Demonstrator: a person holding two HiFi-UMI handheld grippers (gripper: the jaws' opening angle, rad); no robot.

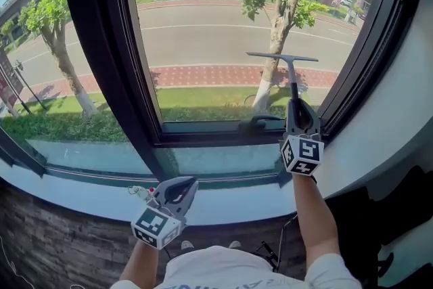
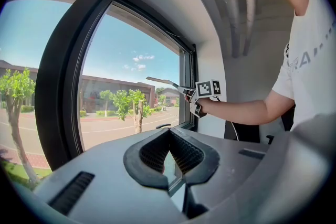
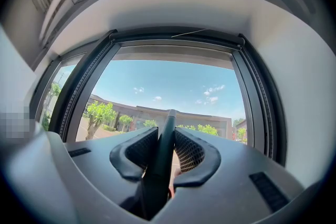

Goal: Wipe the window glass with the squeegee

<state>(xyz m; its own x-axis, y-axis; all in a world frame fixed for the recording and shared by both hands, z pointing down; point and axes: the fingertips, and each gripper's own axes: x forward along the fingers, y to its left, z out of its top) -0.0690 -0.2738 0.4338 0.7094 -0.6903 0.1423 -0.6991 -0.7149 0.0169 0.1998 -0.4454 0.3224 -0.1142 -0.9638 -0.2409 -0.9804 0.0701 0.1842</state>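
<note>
Head view puts the dark T-shaped squeegee [image 1: 293, 78] upright in your right hand-held gripper [image 1: 295, 108], which is clenched on its slim handle. Right gripper view confirms this, with the two black ribbed pads pressing the handle from either side.

From that gripper the thin blade sits at 12 o'clock. The handle's long axis runs 6 to 12 and the blade lies crosswise, 9 to 3, in front of the lower right part of the large window glass [image 1: 216, 30] in its black frame [image 1: 101, 57].

Your left hand-held gripper [image 1: 181, 189] hangs at about 8 o'clock from the right one, low over the white sill [image 1: 230, 203]. Its pads are closed tip to tip on nothing, so only the right hand is placed to work.

As I judge it, the coming stroke depends on the blade meeting the pane flat along its whole length, and that contact is what you cannot read. Head view sets the blade against the street beyond. Left gripper view shows it leaning towards the pane near the right frame without settling whether rubber touches glass. Right gripper view gives only the handle, edge-on. No wetness on the glass can be made out.
</note>
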